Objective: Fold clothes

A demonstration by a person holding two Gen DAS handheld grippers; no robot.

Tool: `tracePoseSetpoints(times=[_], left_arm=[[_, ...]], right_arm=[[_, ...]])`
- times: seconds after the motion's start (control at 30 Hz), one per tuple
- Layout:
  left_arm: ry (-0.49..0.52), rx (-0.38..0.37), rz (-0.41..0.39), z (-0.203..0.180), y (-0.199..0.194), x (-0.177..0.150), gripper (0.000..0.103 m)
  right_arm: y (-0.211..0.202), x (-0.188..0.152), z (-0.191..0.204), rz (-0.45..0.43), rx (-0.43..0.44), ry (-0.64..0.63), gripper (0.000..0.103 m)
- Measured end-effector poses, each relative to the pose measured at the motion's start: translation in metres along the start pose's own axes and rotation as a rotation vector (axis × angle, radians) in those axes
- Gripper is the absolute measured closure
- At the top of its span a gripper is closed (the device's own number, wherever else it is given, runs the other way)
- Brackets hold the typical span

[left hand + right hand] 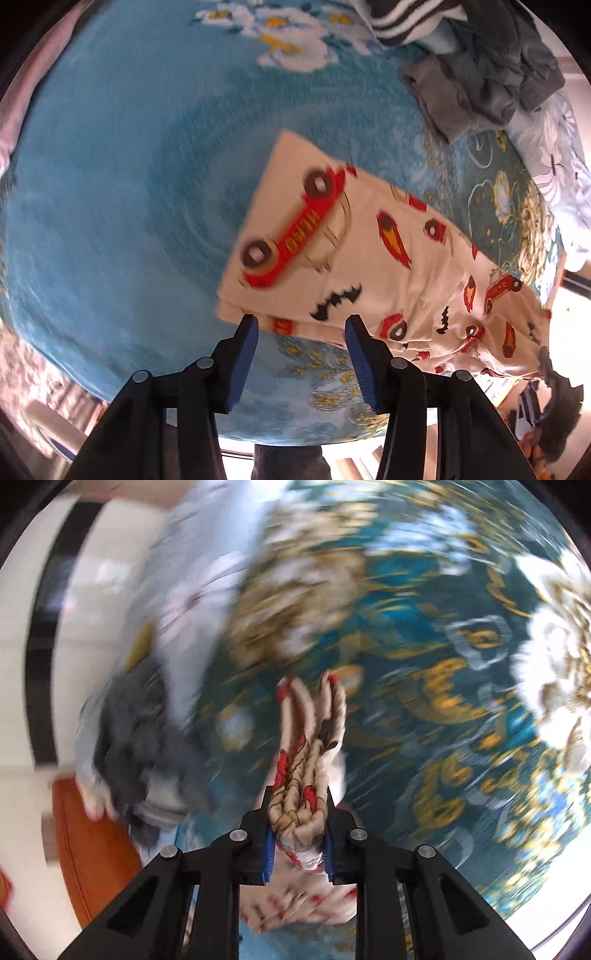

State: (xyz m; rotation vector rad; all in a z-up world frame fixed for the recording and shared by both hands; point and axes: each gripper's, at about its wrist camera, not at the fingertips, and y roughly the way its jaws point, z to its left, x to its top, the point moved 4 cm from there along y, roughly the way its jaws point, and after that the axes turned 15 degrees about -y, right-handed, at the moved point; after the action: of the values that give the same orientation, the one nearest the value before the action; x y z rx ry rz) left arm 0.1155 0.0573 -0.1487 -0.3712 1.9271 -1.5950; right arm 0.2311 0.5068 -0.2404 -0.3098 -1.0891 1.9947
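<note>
- Left wrist view: blue floral bedspread (110, 184) fills your frame; the car-print garment (354, 258) lies doubled over at centre, trailing toward 4 o'clock. Your left gripper (301, 336) hangs over its near edge, jaws spread and empty. Grey clothes (480, 81) sit heaped at 1 o'clock, unfolded.
- Right wrist view: blurred; your right gripper (298, 834) is clenched on a bunched end of that garment, so its fold looks part-made.

Blue floral bedspread (110, 184) fills bkgd; orange furniture (92, 849) w/ white floor (110, 572) beside; bright daylight.
</note>
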Motion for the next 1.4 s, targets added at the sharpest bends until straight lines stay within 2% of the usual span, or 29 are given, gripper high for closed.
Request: tracePoseSetpoints(times=[0.13, 0.27, 0.4, 0.5, 0.63, 0.8, 0.87, 0.9, 1.0, 1.03, 1.17, 1.4], left_arm=[[-0.008, -0.051, -0.032, 0.031, -0.032, 0.019, 0.046], [-0.039, -0.073, -0.047, 0.06, -0.055, 0.038, 0.045], [-0.095, -0.081, -0.051, 0.102, -0.059, 0.051, 0.045], [-0.125, -0.082, -0.043, 0.127, -0.062, 0.055, 0.045], [-0.132, -0.068, -0.033, 0.142, -0.058, 0.058, 0.045], [-0.122, -0.059, -0.013, 0.148, -0.052, 0.058, 0.045], [-0.1, -0.062, -0.003, 0.141, -0.048, 0.054, 0.045], [-0.084, -0.064, 0.004, 0.135, -0.046, 0.052, 0.045], [-0.047, -0.068, 0.022, 0.119, -0.039, 0.045, 0.044], [-0.034, -0.071, 0.029, 0.113, -0.036, 0.042, 0.044], [0.03, -0.063, 0.057, 0.082, -0.017, 0.031, 0.042], [0.155, 0.023, 0.052, 0.038, 0.02, 0.015, 0.041]], right_arm=[[0.022, -0.047, 0.084, 0.057, 0.041, -0.164, 0.082], [0.073, -0.102, 0.16, 0.179, 0.081, -0.307, 0.082], [0.115, -0.147, 0.2, 0.283, 0.092, -0.376, 0.082], [0.147, -0.174, 0.214, 0.356, 0.057, -0.417, 0.082], [0.17, -0.196, 0.211, 0.416, -0.006, -0.418, 0.081], [0.174, -0.207, 0.207, 0.414, -0.045, -0.419, 0.076], [0.176, -0.209, 0.208, 0.424, -0.002, -0.397, 0.059], [0.176, -0.211, 0.21, 0.436, 0.037, -0.382, 0.056], [0.17, -0.213, 0.217, 0.443, 0.145, -0.365, 0.052], [0.167, -0.211, 0.215, 0.44, 0.147, -0.361, 0.051], [0.148, -0.187, 0.183, 0.396, 0.115, -0.25, 0.051], [0.104, -0.142, 0.101, 0.312, -0.072, -0.169, 0.05]])
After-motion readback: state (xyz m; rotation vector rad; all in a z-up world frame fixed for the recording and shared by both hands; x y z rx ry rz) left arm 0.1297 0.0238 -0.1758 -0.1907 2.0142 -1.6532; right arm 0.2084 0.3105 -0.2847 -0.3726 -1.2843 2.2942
